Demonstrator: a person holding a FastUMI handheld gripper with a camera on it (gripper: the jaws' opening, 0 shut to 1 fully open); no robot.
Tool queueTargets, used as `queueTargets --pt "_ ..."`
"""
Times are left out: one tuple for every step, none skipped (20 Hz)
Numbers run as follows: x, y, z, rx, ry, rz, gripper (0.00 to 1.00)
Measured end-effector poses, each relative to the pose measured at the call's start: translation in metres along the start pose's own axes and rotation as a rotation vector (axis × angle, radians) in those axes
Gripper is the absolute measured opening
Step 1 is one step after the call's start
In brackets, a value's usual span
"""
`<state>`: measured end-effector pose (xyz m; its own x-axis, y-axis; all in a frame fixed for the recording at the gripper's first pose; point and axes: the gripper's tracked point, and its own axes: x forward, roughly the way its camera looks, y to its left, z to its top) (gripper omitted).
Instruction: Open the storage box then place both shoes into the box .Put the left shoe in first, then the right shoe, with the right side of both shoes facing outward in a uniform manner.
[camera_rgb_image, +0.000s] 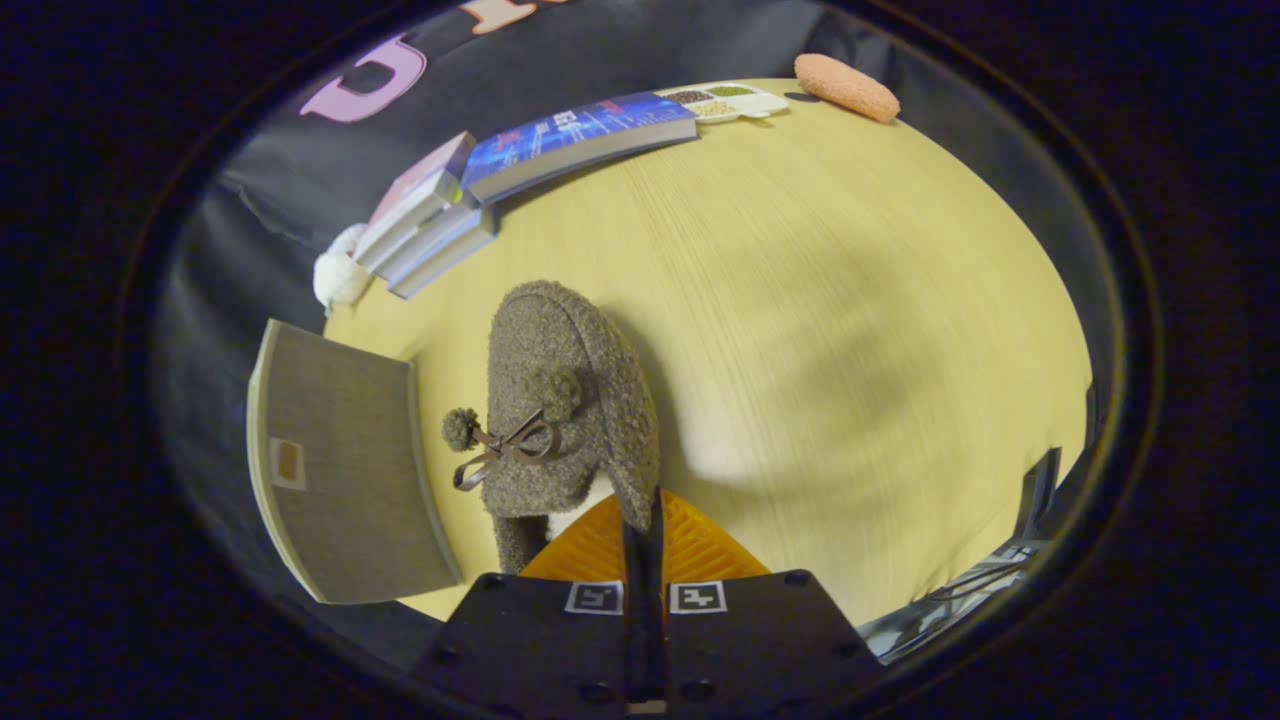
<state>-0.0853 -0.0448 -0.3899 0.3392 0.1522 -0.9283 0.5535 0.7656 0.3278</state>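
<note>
I have the tongs (645, 545) closed down to a narrow slit, and the rear collar of the fuzzy grey-brown slipper (565, 400) is pinched between them. Both fingers press on that edge, so the shoe is held by its heel end with the toe pointing away from me. I judge this grip was chosen because the collar is the only thin, firm lip on such a plush shoe; the rounded toe would give the fingers nothing to bite on. The slipper's bow with two pompoms (505, 435) sits on top and leans toward the storage box side, which tells me how the shoe is turned.

The shoe looks slightly raised above the wooden surface (850, 330), though I cannot tell for certain whether its toe touches the wood. Just beside it stands the grey fabric storage box (345, 460), with its flat panel facing me; I cannot tell from here whether it is open. I cannot say whether this is the left or right shoe either.

Beyond the slipper lie stacked books (430, 225), a blue-covered book (580, 140), a small divided dish (730, 100), an orange sponge-like pad (847, 87) and a white fluffy thing (338, 275), all well apart from my work.

Next I'd carry the shoe sideways toward the box, keeping its orientation steady.
</note>
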Motion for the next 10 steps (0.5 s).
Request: queueTargets --pt "-0.007 0.010 0.004 0.024 -0.008 0.026 0.03" --pt "-0.014 0.021 0.011 0.040 -0.017 0.048 0.03" --pt "-0.021 0.032 0.018 0.050 -0.033 0.067 0.03" --pt "-0.030 0.045 0.026 0.056 -0.048 0.087 0.03" --pt "-0.038 0.060 0.033 0.057 -0.062 0.111 0.03" --pt "-0.046 0.078 0.040 0.059 -0.073 0.138 0.03" --pt "-0.055 0.097 0.044 0.058 -0.080 0.167 0.03" --pt "-0.063 0.118 0.047 0.051 -0.081 0.197 0.03" --pt "-0.070 0.139 0.048 0.040 -0.084 0.224 0.03" --pt "-0.076 0.162 0.047 0.023 -0.085 0.252 0.03"
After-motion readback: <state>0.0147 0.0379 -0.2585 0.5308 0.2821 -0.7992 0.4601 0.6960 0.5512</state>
